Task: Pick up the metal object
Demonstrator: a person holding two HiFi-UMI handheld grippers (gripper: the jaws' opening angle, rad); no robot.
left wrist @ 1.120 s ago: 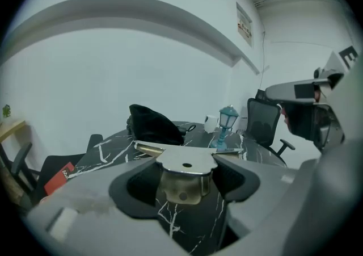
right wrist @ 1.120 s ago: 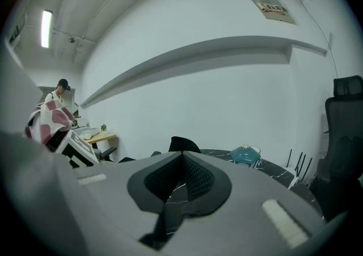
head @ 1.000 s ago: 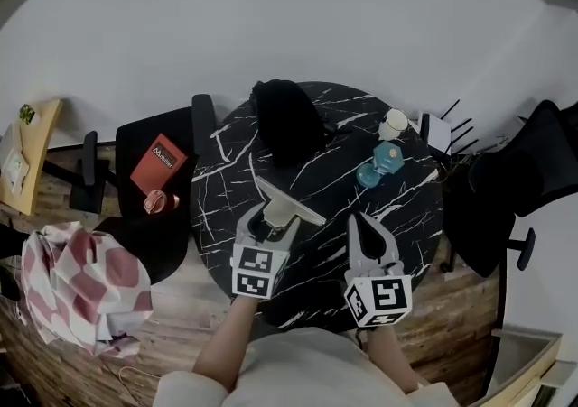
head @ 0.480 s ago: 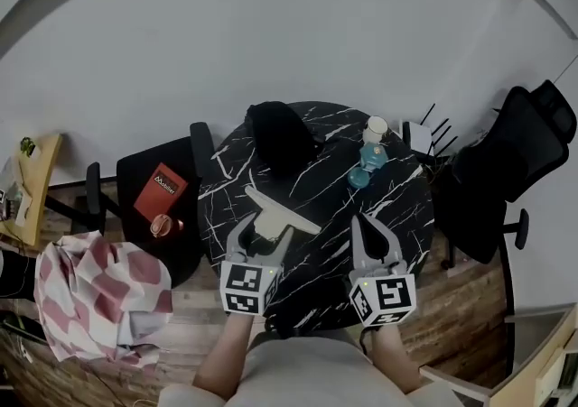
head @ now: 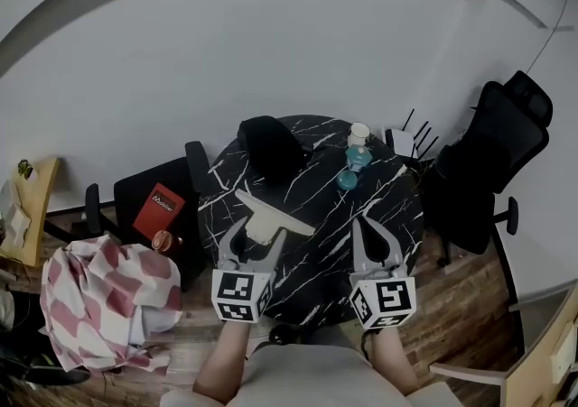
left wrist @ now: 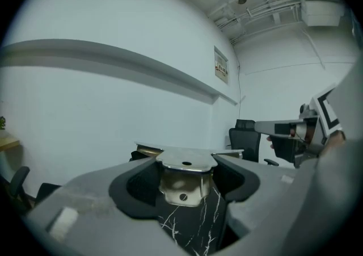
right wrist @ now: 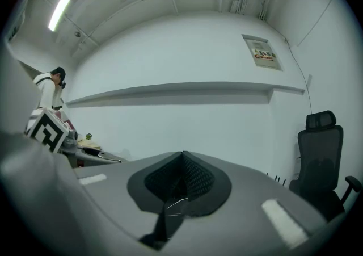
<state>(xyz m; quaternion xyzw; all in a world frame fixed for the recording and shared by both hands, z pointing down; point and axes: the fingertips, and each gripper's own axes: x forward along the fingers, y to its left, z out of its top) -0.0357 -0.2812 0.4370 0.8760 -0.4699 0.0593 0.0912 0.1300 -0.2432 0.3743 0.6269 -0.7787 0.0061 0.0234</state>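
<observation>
The metal object (head: 267, 213) is a flat T-shaped steel bracket with bolt holes. My left gripper (head: 256, 239) is shut on its stem and holds it above the round black marble table (head: 318, 243). In the left gripper view the bracket (left wrist: 186, 174) sits clamped between both dark pads, its wide plate level with the jaw tips. My right gripper (head: 369, 232) hangs over the table's near right side, jaws closed together with nothing in them. In the right gripper view its gripper (right wrist: 181, 158) shows both pads meeting at the tips.
A black bag (head: 272, 148) lies at the table's far side. A blue dumbbell (head: 351, 167) and a white cup (head: 359, 134) stand at the far right. Black chairs flank the table; the left chair (head: 149, 202) carries a red book (head: 161, 208). A red-checked cloth (head: 104, 299) lies lower left.
Both grippers and the head camera have risen, so the table looks smaller and farther. The bracket stays clamped in the left gripper and has come up with it.
</observation>
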